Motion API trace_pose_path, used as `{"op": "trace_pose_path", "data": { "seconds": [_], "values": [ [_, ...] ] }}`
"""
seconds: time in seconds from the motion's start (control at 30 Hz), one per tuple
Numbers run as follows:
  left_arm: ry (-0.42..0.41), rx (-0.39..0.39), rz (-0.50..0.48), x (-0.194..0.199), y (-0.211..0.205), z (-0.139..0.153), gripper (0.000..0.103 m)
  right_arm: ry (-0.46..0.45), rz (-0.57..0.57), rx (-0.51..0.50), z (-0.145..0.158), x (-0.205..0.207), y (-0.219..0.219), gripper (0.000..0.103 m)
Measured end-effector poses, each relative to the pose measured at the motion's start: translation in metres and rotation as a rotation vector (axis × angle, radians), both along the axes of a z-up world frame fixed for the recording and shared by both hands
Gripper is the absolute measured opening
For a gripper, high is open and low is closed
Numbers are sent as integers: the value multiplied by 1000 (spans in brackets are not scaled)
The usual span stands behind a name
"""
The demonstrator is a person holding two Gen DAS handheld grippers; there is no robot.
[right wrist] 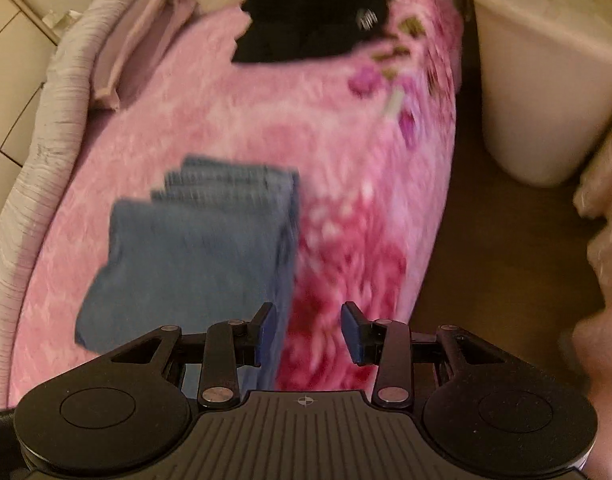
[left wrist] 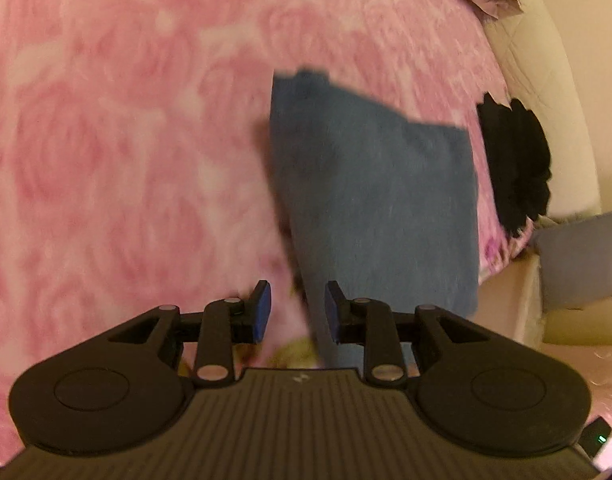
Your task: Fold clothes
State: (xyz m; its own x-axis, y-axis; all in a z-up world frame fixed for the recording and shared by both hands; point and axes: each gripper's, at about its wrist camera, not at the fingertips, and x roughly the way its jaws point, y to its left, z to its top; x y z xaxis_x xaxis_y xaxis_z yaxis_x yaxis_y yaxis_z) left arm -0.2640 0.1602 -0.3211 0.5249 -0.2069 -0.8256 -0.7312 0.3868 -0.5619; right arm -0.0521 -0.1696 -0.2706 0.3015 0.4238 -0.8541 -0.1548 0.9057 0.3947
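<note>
Nearest, the left hand-held gripper [left wrist: 297, 312] has its blue pads spread, nothing pinched; the edge of the folded blue jeans [left wrist: 370, 184] lies on the bed beyond the gap. The right hand-held gripper [right wrist: 310, 332] is likewise spread and empty above the pink floral blanket [right wrist: 346, 152]. Farther off lies a black garment [right wrist: 306, 20] with a small white mark, too blurred to read. A white bin [right wrist: 546, 80] stands beside the bed.

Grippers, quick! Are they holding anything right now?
Left gripper: open, holding nothing; jeans lie below.
Right gripper: open, holding nothing.
</note>
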Motion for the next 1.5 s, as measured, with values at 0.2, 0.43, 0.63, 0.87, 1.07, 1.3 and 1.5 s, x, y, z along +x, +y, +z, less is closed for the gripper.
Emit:
{"op": "trace_pose_path", "data": {
  "seconds": [0.2,0.43,0.63,0.87,1.07,1.3,1.5],
  "values": [
    [-53,-70,80,-14,-29,-18,28,117,-21,34,-18,8,-8,40],
    [-29,-4,272,-26,-77,-27,28,96,222,-36,-31,66,-9,40],
    [-5,102,403,-31,-111,-17,28,-50,579,-52,-32,102,-4,40],
    [-60,245,381,-23,-116,-26,28,-82,692,164,-42,116,-9,40],
    [-186,332,317,-24,-119,-46,28,-157,617,386,-63,119,-40,40],
    [-251,410,355,-42,-149,-50,28,-239,626,556,-72,99,-71,44],
    [-225,461,370,-54,-179,-32,29,-273,667,590,-59,88,-64,53]
  ]
}}
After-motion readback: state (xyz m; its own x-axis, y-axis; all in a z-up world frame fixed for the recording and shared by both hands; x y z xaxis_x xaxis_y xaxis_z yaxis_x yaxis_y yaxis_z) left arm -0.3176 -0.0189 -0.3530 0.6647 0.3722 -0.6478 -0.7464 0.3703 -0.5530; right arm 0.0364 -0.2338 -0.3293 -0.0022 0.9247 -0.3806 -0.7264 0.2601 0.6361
